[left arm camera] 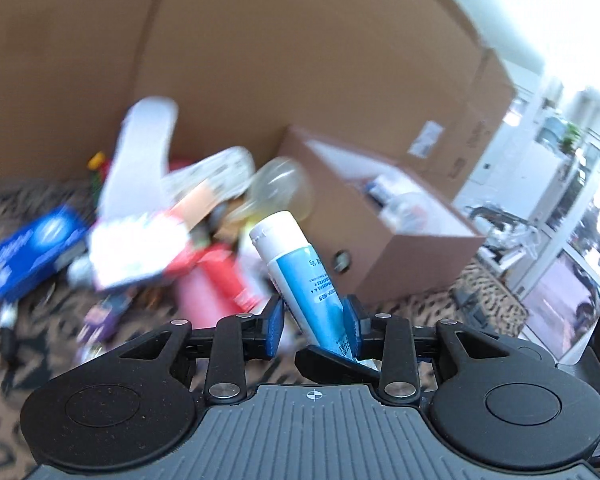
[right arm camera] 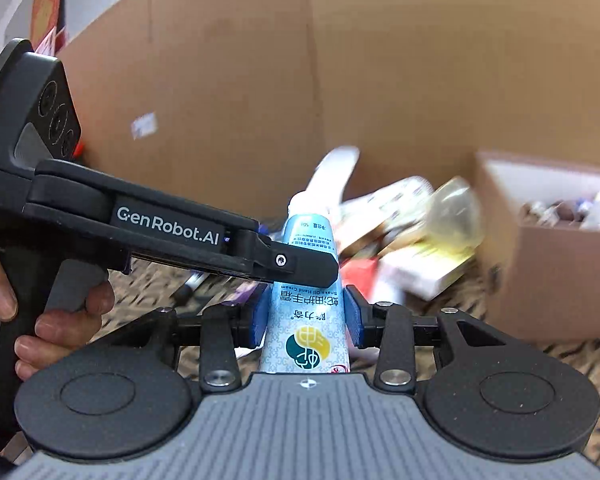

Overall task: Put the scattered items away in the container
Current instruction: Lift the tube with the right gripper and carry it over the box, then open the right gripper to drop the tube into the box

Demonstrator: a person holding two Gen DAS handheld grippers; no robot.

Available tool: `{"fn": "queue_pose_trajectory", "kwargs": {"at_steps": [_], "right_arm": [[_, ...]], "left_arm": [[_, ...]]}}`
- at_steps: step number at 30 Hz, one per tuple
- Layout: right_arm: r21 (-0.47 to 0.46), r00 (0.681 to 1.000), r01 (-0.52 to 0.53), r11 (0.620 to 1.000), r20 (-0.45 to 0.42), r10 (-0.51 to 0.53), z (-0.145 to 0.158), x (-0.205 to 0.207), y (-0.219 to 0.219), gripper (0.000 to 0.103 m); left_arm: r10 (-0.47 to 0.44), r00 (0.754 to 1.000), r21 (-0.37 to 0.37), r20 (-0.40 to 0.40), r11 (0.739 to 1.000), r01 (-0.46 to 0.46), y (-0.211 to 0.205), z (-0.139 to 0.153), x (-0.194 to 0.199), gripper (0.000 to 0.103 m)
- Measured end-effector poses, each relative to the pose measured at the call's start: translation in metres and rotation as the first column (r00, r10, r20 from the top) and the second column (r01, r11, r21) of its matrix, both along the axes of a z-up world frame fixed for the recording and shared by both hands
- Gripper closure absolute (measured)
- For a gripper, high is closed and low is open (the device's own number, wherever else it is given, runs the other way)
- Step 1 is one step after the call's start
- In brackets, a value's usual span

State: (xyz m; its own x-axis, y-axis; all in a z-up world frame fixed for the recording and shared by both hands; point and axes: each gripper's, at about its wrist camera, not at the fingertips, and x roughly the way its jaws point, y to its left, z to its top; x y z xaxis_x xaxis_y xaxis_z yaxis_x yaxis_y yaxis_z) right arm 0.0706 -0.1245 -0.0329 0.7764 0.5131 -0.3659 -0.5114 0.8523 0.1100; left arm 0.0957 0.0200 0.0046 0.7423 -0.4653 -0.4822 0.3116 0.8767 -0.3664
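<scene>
Both the right tool (right arm camera: 306, 316) and left tool (left arm camera: 314, 322) pinch the hand cream tube (right arm camera: 304, 320), likely handing it over, with the cardboard box (right arm camera: 548, 276) near its right.

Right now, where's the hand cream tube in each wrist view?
Left wrist: hand cream tube just right of bottom centre, leaning left, cap up.
Right wrist: tube bottom centre, upright between this tool's pads, the other tool crossing it.
Shared landmark: open cardboard box, to the right in both.
</scene>
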Motion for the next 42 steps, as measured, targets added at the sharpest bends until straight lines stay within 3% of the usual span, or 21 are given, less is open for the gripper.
{"fn": "queue_pose_trajectory", "kwargs": {"at_steps": [10, 17, 25, 37, 40, 42], "right_arm": [[0.031, 0.983, 0.131, 0.991, 0.127, -0.134, 0.047, 0.04, -0.066, 0.059], [0.0, 0.957, 0.223, 0.975, 0.193, -0.218, 0.064, 0.082, -0.093, 0.059], [0.024, 0.959, 0.257, 0.966, 0.119, -0.258, 0.057, 0.134, -0.121, 0.059], [0.048, 0.969, 0.249, 0.967, -0.009, -0.249, 0.029, 0.164, -0.133, 0.059], [0.054, 0.968, 0.25, 0.967, -0.02, -0.249, 0.025, 0.165, -0.133, 0.058], [0.067, 0.97, 0.243, 0.968, -0.025, -0.242, 0.024, 0.166, -0.133, 0.056]], "left_arm": [[-0.139, 0.98, 0.041, 0.141, 0.99, 0.134, -0.077, 0.057, 0.062, 0.07], [-0.201, 0.958, 0.06, 0.204, 0.979, 0.192, -0.119, 0.078, 0.114, 0.07], [-0.214, 0.966, 0.035, 0.145, 0.977, 0.211, -0.142, 0.061, 0.176, 0.07], [-0.221, 0.974, 0.044, 0.05, 0.975, 0.219, -0.138, 0.026, 0.208, 0.069], [-0.227, 0.973, 0.041, 0.034, 0.973, 0.225, -0.138, 0.023, 0.212, 0.062], [-0.22, 0.975, 0.029, 0.022, 0.975, 0.22, -0.137, 0.021, 0.213, 0.049]]}}
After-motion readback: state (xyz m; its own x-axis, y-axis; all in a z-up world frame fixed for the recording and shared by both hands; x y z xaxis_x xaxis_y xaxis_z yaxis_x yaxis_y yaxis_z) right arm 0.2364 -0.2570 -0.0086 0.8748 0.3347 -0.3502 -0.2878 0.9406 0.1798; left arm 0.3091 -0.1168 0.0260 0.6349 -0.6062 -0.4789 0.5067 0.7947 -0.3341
